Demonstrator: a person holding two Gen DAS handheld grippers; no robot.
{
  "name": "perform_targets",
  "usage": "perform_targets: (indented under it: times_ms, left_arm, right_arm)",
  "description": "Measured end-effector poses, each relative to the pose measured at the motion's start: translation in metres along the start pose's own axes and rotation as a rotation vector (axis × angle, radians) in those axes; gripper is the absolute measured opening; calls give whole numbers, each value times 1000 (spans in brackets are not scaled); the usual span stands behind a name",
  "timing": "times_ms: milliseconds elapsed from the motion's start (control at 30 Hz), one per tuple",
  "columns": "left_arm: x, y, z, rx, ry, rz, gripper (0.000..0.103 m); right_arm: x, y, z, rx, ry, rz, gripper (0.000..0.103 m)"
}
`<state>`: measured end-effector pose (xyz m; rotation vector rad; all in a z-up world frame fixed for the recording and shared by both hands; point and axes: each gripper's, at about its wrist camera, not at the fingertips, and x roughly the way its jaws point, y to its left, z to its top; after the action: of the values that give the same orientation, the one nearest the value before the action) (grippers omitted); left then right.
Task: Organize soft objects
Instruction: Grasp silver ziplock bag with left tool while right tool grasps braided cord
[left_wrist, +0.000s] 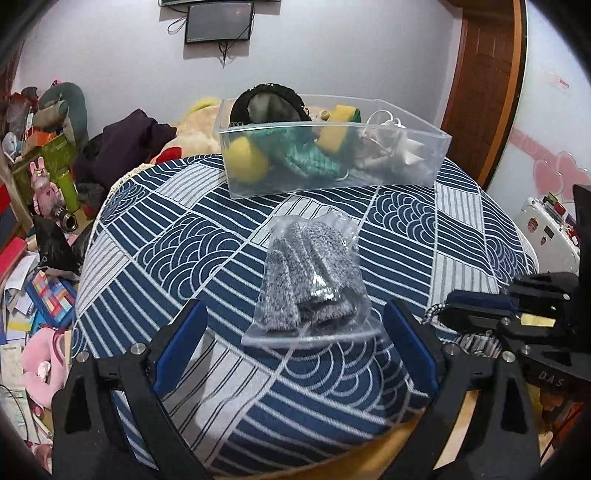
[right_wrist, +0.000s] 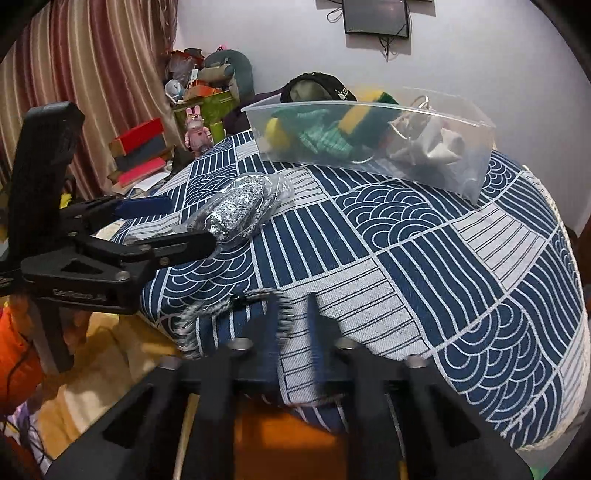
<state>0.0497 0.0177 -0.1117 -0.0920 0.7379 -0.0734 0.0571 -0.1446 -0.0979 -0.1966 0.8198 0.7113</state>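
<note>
Wall screen (left_wrist: 220, 21), pink rabbit figurine (right_wrist: 198, 127)

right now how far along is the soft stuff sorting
Mostly done: the clear bin already holds sponges, green knitwear and a dark cap. In hand: nothing gripped; the left gripper is open around the bagged grey knit item on the tablecloth. Left: that bag goes in the bin.

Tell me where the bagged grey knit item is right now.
The bagged grey knit item lies on the patterned tablecloth, in front of the clear bin, just ahead of the open left gripper.
</note>
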Motion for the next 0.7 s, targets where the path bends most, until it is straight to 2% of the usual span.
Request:
perform_targets:
  times_ms: [167, 233, 300, 333, 433, 533, 700]
  left_arm:
    - [17, 1, 6, -22, 5, -14, 94]
    - [25, 2, 8, -31, 17, -43, 78]
    - [26, 2, 9, -33, 2, -47, 74]
    - [25, 1, 10, -32, -3, -63, 63]
    - [24, -2, 11, -24, -8, -79, 47]
    - [17, -5, 14, -5, -28, -74, 35]
    - [-1, -6, 27, 3, -89, -66, 32]
  right_arm:
    - [-2, -2, -1, 13, -32, -22, 7]
    - [-7, -5, -3, 21, -46, -40, 7]
    - [-12, -12, -2, 43, -65, -50, 7]
    - [-15, -14, -1, 52, -73, -54, 7]
    - [-20, -21, 3, 65, -97, -73, 7]
    - [-26, -26, 8, 75, -121, -87, 7]
    - [-37, -33, 23, 83, -177, -118, 7]
